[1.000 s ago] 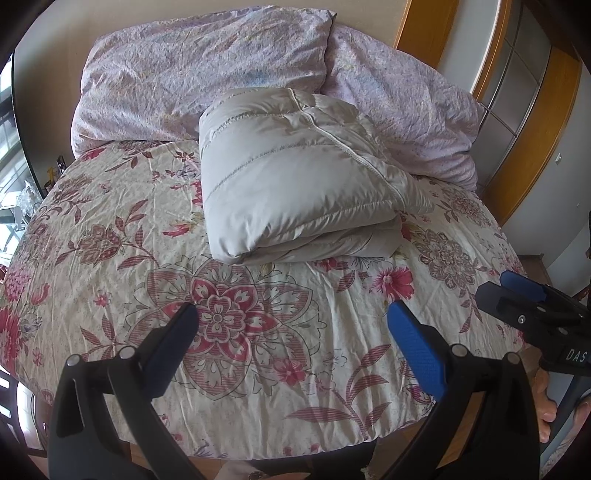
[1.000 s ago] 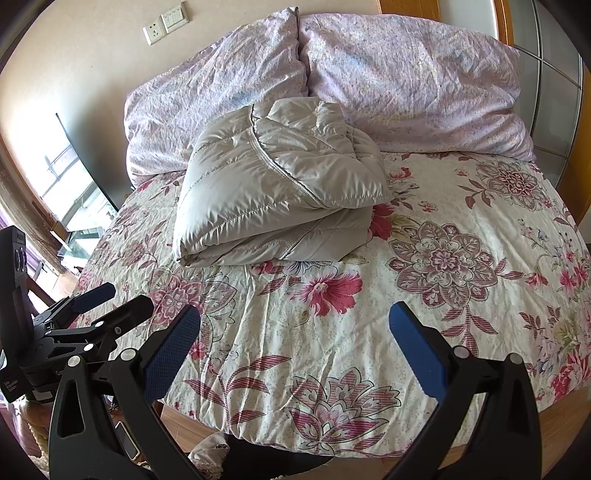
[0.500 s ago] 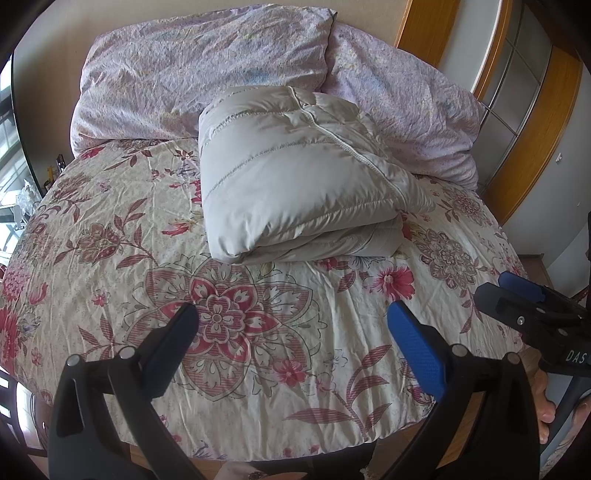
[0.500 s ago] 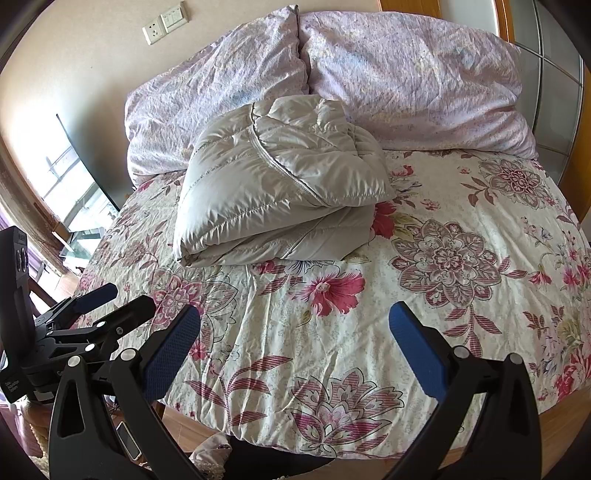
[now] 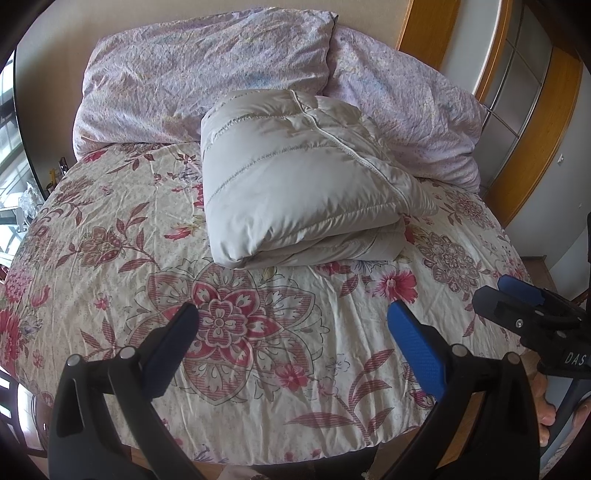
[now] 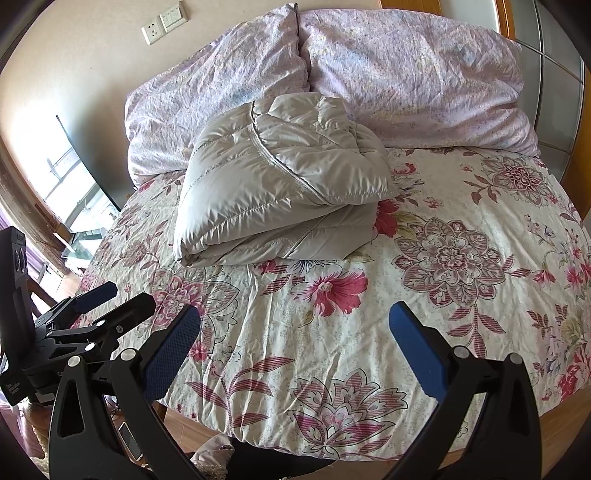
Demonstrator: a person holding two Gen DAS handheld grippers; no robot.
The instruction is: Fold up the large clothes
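A light grey padded jacket (image 5: pixel 295 177) lies folded in a thick bundle on the floral bedspread (image 5: pixel 110 221), near the pillows; it also shows in the right wrist view (image 6: pixel 277 192). My left gripper (image 5: pixel 295 343) is open and empty, held over the near edge of the bed, well short of the jacket. My right gripper (image 6: pixel 295 343) is open and empty, also back from the jacket. Each gripper shows in the other's view: the right one at the right edge (image 5: pixel 532 314), the left one at the left edge (image 6: pixel 107 306).
Two lilac pillows (image 6: pixel 406 66) lean against the wall behind the jacket. A wooden wardrobe frame (image 5: pixel 535 110) stands to the right of the bed. A window (image 6: pixel 74 192) is on the left. Wall sockets (image 6: pixel 162 26) sit above the pillows.
Both views have crept slightly towards the bed; the jacket sits a little lower in frame. The jacket has not moved and both grippers stay open.
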